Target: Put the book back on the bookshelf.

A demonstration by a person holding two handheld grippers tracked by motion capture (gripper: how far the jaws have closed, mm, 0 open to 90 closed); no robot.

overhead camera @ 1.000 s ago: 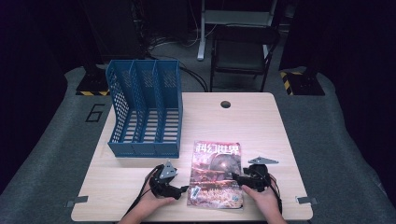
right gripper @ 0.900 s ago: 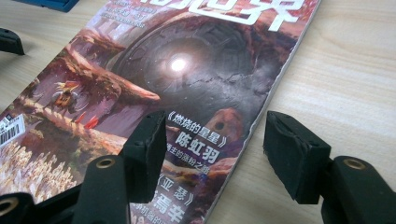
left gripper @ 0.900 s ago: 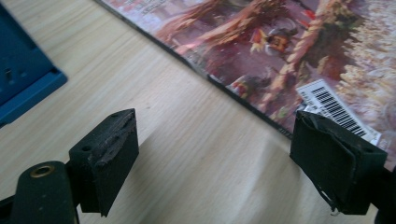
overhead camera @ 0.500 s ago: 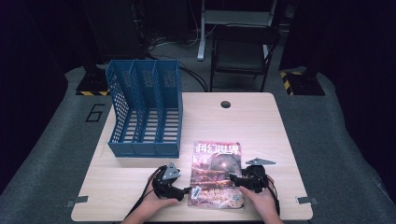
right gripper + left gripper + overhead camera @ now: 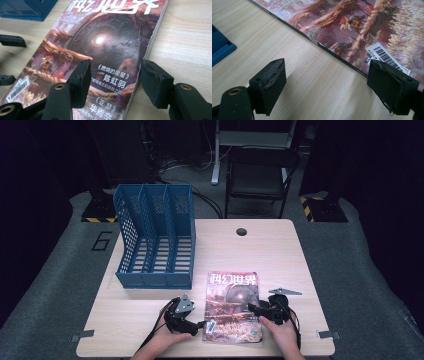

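Magazine [image 5: 233, 306] lies flat near the table's [image 5: 280, 255] front edge, just right of the blue three-slot file rack [image 5: 155, 237], with both grippers flanking it, likely to lift it by its sides. The left gripper [image 5: 329, 82] has its jaws apart at the spine edge by the barcode; the right gripper [image 5: 113, 77] is spread across the opposite edge, gripping nothing yet. Compared with a second ago, both have edged inward toward the cover.

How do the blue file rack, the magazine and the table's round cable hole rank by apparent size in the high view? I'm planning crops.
Largest to smallest:
1. blue file rack
2. magazine
3. cable hole
The rack stands farther from the camera yet looks biggest, so the order seems safe.
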